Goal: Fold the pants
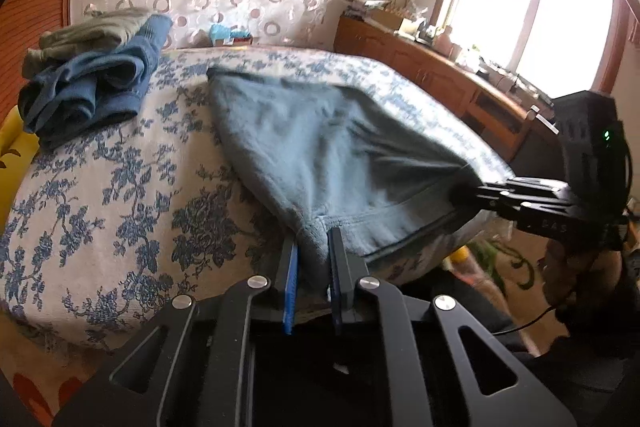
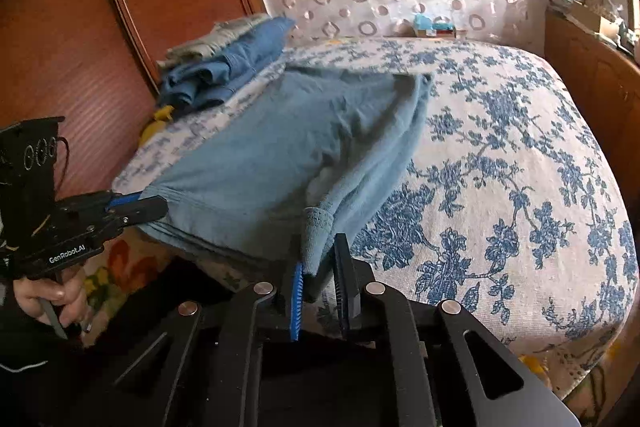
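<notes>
Light blue pants (image 1: 320, 155) lie stretched over the near part of the flowered bed (image 1: 120, 187), their far end resting on the cover. My left gripper (image 1: 314, 251) is shut on one near corner of the pants. My right gripper (image 2: 318, 259) is shut on the other near corner, at a ribbed edge (image 2: 318, 219). The pants (image 2: 280, 147) hang taut between the two grippers, lifted a little off the bed (image 2: 520, 187). Each gripper shows in the other's view: the right gripper (image 1: 472, 193) at the right, the left gripper (image 2: 138, 205) at the left.
A pile of dark blue and olive clothes (image 1: 88, 83) sits at the bed's far left corner. A wooden cabinet (image 1: 440, 75) with clutter runs along the right under a bright window. A small blue box (image 1: 228, 35) lies at the bed head. A reddish wooden wardrobe (image 2: 80, 27) stands left.
</notes>
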The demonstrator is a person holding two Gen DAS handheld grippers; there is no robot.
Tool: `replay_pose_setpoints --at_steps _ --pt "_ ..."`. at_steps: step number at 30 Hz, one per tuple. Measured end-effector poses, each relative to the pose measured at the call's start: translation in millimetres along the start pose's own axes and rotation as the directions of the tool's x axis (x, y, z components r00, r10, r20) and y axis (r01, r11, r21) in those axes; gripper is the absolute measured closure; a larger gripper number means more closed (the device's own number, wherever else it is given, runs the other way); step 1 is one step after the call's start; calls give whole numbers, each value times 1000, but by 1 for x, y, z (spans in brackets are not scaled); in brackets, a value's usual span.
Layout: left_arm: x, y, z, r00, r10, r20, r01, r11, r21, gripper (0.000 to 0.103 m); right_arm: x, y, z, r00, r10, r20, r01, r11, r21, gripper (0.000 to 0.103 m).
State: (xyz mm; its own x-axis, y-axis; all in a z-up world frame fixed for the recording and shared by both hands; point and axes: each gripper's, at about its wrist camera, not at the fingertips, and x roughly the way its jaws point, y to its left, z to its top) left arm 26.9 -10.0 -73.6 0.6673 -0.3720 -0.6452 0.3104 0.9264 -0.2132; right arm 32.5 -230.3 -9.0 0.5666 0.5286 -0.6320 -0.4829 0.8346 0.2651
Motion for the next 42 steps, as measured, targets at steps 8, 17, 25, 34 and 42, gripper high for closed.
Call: replay_pose_setpoints --at_steps 8,17,25,34,42 --pt "-36 -17 12 997 -33 69 31 999 30 89 -38 -3 0 996 66 61 -67 998 10 90" --pt "-27 -8 34 996 -19 92 16 1000 24 89 -48 -13 10 991 79 110 -82 996 21 90" --pt "9 12 78 994 31 103 -33 999 25 89 -12 -22 51 990 21 137 -23 1000 15 90" --pt "38 27 96 995 59 85 -58 998 -9 89 32 -27 81 992 -7 128 1 999 44 90" --pt "51 27 106 992 86 95 -88 996 23 85 43 -29 93 988 -48 150 47 999 11 90"
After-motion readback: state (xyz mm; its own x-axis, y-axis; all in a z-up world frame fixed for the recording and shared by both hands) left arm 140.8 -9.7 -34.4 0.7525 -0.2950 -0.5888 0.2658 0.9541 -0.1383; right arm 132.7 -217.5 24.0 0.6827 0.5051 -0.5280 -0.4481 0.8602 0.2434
